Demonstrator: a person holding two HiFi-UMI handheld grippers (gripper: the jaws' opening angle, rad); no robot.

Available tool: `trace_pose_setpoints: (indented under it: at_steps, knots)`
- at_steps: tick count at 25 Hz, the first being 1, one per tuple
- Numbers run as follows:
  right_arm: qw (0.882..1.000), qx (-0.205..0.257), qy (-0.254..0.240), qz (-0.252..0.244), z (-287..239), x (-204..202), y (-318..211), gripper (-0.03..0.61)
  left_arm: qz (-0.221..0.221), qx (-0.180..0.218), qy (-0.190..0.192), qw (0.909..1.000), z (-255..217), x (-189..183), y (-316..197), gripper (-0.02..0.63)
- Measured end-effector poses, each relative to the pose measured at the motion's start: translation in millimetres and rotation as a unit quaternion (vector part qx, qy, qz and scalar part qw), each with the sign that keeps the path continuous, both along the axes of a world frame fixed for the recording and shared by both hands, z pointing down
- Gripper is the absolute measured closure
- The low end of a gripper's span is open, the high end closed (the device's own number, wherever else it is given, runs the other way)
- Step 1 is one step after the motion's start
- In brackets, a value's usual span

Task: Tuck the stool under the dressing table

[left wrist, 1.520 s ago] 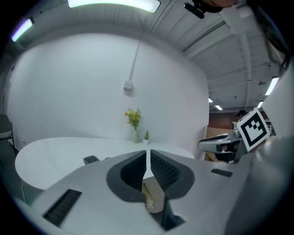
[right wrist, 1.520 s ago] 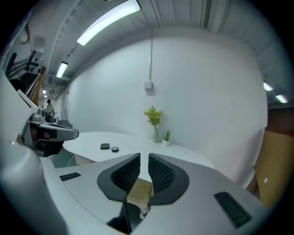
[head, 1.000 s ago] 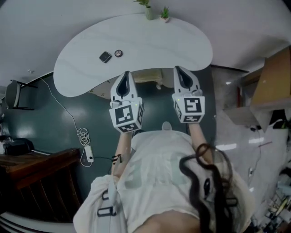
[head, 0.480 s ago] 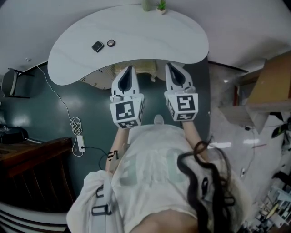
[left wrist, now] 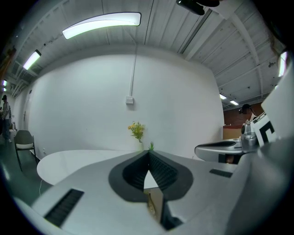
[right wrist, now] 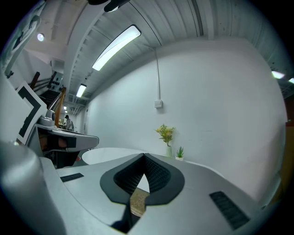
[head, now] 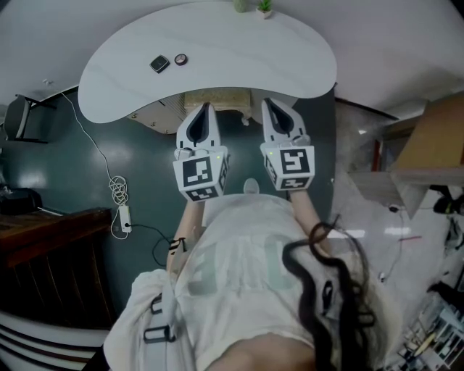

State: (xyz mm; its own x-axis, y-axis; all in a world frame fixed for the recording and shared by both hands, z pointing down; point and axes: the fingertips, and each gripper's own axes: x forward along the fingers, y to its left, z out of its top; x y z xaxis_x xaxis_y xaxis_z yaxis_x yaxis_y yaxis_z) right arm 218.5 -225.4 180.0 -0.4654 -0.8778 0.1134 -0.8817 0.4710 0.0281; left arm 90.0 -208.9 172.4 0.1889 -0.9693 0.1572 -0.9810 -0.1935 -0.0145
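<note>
The white kidney-shaped dressing table [head: 217,54] fills the top of the head view. A beige woven stool [head: 221,100] sits mostly beneath its near edge. My left gripper [head: 203,109] and right gripper [head: 267,103] are held side by side, both shut, with their tips at the stool's near side. Whether they touch it I cannot tell. In the left gripper view a sliver of the stool [left wrist: 151,202] shows below the closed jaws, with the tabletop [left wrist: 69,160] beyond. The right gripper view shows the same beige stool [right wrist: 138,202] and tabletop [right wrist: 110,153].
Two small items [head: 160,64] lie on the table, and potted plants [head: 250,6] stand at its back edge by the white wall. A cable with a power strip [head: 119,210] lies on the dark floor at the left. Dark wooden furniture [head: 51,246] is nearer left; a shelf [head: 428,145] is at the right.
Both grippers have moved forward toward the table, the left one more, and slightly down. Their jaws have stayed shut throughout.
</note>
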Motion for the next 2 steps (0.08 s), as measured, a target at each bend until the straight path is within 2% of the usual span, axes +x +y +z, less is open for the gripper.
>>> trace_pose_setpoints:
  at_steps: [2]
  knots:
    - [1.0, 0.0, 0.001, -0.004, 0.9, -3.0, 2.8, 0.575, -0.005, -0.003, 0.001, 1.0, 2.2, -3.6, 2.5, 0.609]
